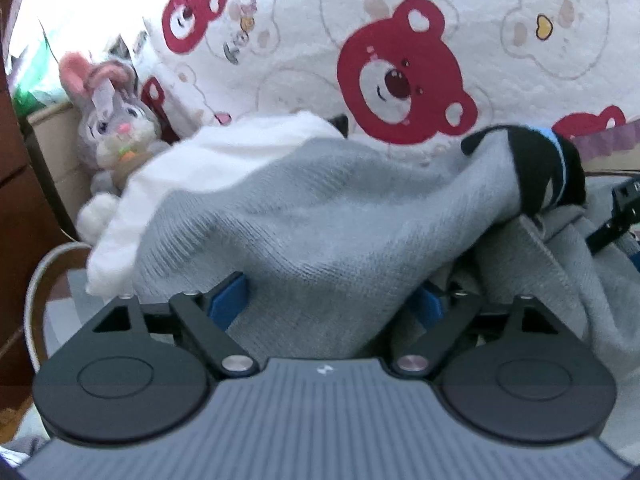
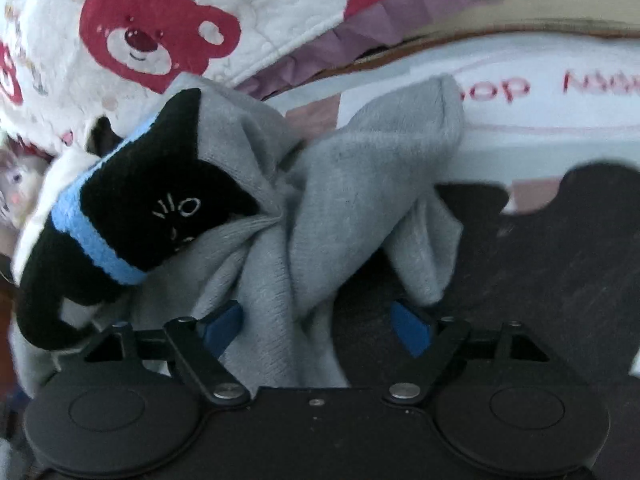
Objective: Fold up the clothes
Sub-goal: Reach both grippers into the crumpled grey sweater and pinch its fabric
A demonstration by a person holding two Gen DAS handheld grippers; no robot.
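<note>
Over on the left a plush rabbit [image 1: 116,120] leans against the bear-print quilt [image 1: 400,72]. The left gripper [image 1: 328,304] has its 2 blue pads spread apart, grey sock [image 1: 320,216] fabric draped between them. The right gripper [image 2: 316,328] also stands wide, the sock's black cat patch [image 2: 160,200] bunched just left, above the dark table [image 2: 540,260].

Red upside-down lettering on white bedding [image 2: 540,92], partly cut off, unreadable; small emblem on left gripper body [image 1: 322,369].
</note>
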